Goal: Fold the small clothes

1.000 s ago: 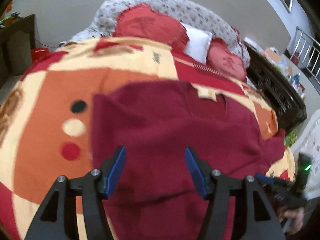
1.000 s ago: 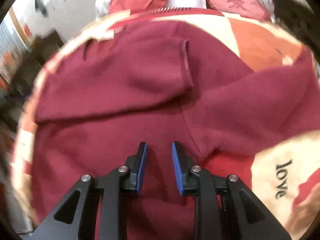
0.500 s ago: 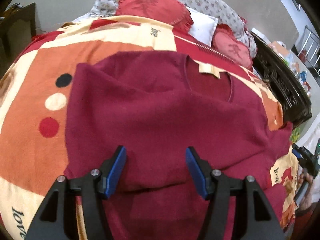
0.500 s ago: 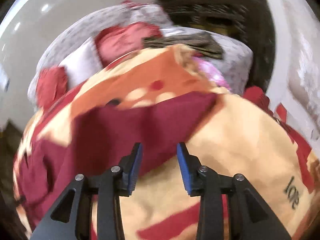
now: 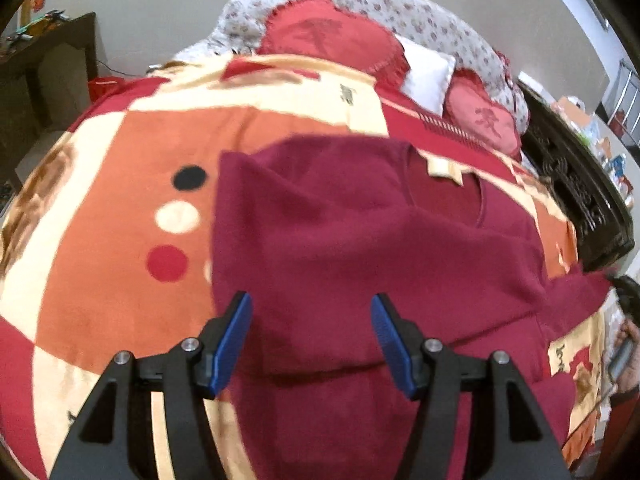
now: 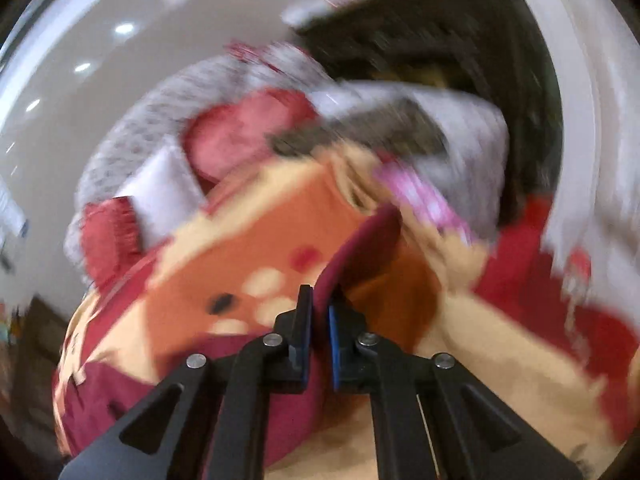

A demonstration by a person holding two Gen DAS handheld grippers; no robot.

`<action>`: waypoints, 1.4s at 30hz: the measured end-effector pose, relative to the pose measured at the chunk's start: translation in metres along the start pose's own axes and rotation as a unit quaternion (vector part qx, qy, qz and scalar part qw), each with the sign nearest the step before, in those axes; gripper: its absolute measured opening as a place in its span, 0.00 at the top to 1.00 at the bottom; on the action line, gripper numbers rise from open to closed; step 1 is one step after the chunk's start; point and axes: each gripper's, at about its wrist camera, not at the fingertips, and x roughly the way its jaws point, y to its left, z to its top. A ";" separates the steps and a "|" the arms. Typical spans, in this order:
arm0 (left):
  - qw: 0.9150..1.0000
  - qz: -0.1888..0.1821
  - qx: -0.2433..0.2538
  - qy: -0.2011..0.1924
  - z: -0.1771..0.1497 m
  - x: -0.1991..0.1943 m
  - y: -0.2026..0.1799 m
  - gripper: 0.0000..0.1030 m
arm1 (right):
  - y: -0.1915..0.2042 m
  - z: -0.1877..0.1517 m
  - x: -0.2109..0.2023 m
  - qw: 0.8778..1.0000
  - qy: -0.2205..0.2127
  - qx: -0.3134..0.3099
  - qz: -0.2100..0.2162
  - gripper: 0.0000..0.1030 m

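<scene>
Sweater [image 5: 360, 248], maroon, spread flat on the patterned blanket [image 5: 100, 200], neckline toward one o'clock and body running from the left gripper [image 5: 311, 334] up toward twelve; that gripper hovers over the near hem, jaws held about halfway apart, nothing between the pads. Off at three o'clock, stretches one sleeve [image 6: 360, 248] out sideways, long axis across the body, its end pinched tight in the right gripper [image 6: 319, 330], clamped down on the cloth. Probably falls to the right hand, nearer the sleeve, to carry it back across toward nine o'clock.

Black angular left gripper [image 5: 311, 332] and right gripper [image 6: 319, 320], blue pads, silver screws.
</scene>
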 end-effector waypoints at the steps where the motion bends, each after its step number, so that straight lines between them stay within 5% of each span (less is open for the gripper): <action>1: 1.000 0.000 -0.002 -0.003 0.002 -0.002 0.002 0.37 | 0.014 0.006 -0.014 1.000 -0.013 -0.018 0.013 0.68; 6: 0.999 -0.012 -0.019 -0.030 0.018 -0.017 0.014 0.37 | 0.124 0.014 -0.071 0.984 -0.038 -0.105 0.140 0.68; 12: 0.998 -0.030 -0.043 -0.044 0.026 -0.028 0.023 0.37 | 0.279 -0.063 -0.050 0.933 0.047 -0.214 0.284 0.68; 19: 0.997 -0.040 -0.044 -0.041 0.020 -0.027 0.025 0.35 | 0.393 -0.220 0.031 0.881 0.189 -0.298 0.316 0.67; 22: 0.998 -0.049 -0.033 -0.028 0.017 -0.018 0.020 0.28 | 0.392 -0.254 0.055 0.869 0.255 -0.314 0.286 0.52; 28: 0.998 -0.066 -0.010 -0.009 0.013 0.003 -0.001 0.26 | 0.331 -0.206 0.015 0.890 0.209 -0.276 0.295 0.36; 36: 0.997 -0.066 -0.018 0.028 0.014 0.051 -0.029 0.26 | 0.226 -0.144 0.006 0.947 0.155 -0.221 0.172 0.34; 37: 0.997 -0.071 -0.018 0.029 0.015 0.056 -0.033 0.40 | 0.210 -0.135 0.010 0.955 0.153 -0.199 0.159 0.34; 38: 0.997 -0.066 -0.014 0.031 0.016 0.059 -0.037 0.65 | 0.201 -0.129 0.011 0.959 0.151 -0.185 0.152 0.34; 39: 0.998 -0.057 -0.006 0.035 0.018 0.060 -0.041 0.76 | 0.191 -0.124 0.018 0.964 0.147 -0.167 0.142 0.34; 42: 0.997 -0.068 0.012 0.024 0.025 0.049 -0.047 0.86 | 0.178 -0.111 0.038 0.971 0.152 -0.137 0.124 0.34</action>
